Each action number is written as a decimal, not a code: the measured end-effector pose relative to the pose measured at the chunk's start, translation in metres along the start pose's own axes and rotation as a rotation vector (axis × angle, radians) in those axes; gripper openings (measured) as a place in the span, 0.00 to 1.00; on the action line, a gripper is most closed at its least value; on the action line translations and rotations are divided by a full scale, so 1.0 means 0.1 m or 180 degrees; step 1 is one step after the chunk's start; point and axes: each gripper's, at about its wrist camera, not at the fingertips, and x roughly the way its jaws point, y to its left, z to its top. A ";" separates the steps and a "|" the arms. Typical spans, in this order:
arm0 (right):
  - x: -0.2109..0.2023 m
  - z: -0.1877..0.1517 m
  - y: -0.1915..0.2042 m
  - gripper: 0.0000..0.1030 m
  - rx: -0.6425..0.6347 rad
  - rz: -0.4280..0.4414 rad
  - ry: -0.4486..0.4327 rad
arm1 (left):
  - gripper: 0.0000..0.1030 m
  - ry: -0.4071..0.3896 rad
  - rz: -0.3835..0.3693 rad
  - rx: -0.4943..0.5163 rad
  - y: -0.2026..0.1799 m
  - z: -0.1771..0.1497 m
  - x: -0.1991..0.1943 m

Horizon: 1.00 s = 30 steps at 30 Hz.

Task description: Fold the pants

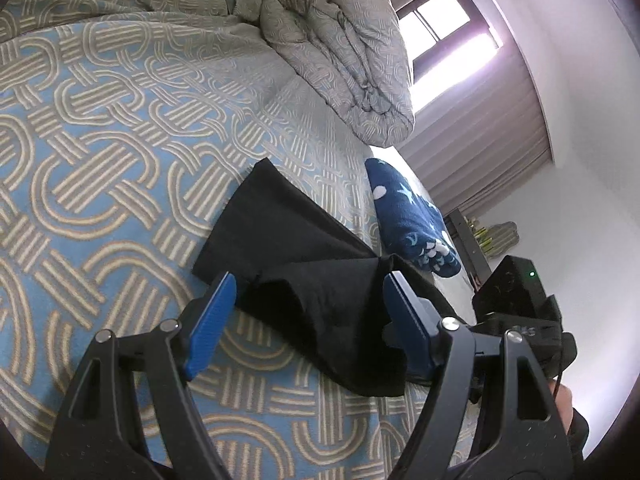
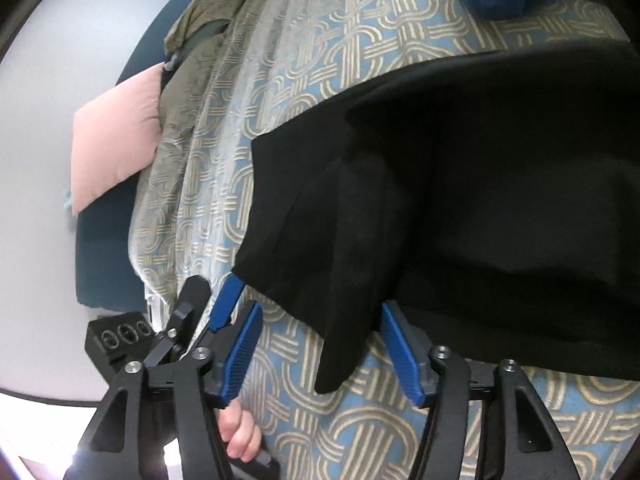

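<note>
Left tongs (image 1: 308,284) gape wide, empty, black pants (image 1: 304,280) lying on the bed (image 1: 100,168) between and beyond their tips. Right tongs (image 2: 318,312) likewise wide open, a pants corner hanging between them, ungripped.

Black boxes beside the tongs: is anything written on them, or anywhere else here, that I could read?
Black box in the right wrist view: pale ring-shaped marks, upside down, not readable.
Black device in the left wrist view: faint pale letters, too blurred to read.
Black pants, patterned bedspread: no text.
</note>
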 end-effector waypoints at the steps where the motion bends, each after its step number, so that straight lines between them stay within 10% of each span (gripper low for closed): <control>1: 0.00 0.00 -0.02 0.45 0.0016 -0.0008 -0.0009 | 0.74 -0.0001 -0.0004 -0.0003 0.00 0.00 0.00; 8: -0.02 -0.01 -0.02 0.09 0.0068 -0.0021 -0.0104 | 0.74 -0.0020 -0.0078 -0.0044 0.04 0.01 -0.02; 30: -0.66 0.32 0.90 0.07 -0.0295 0.0213 -0.0395 | 0.75 -0.0247 -0.0435 -0.0288 0.18 0.03 -0.19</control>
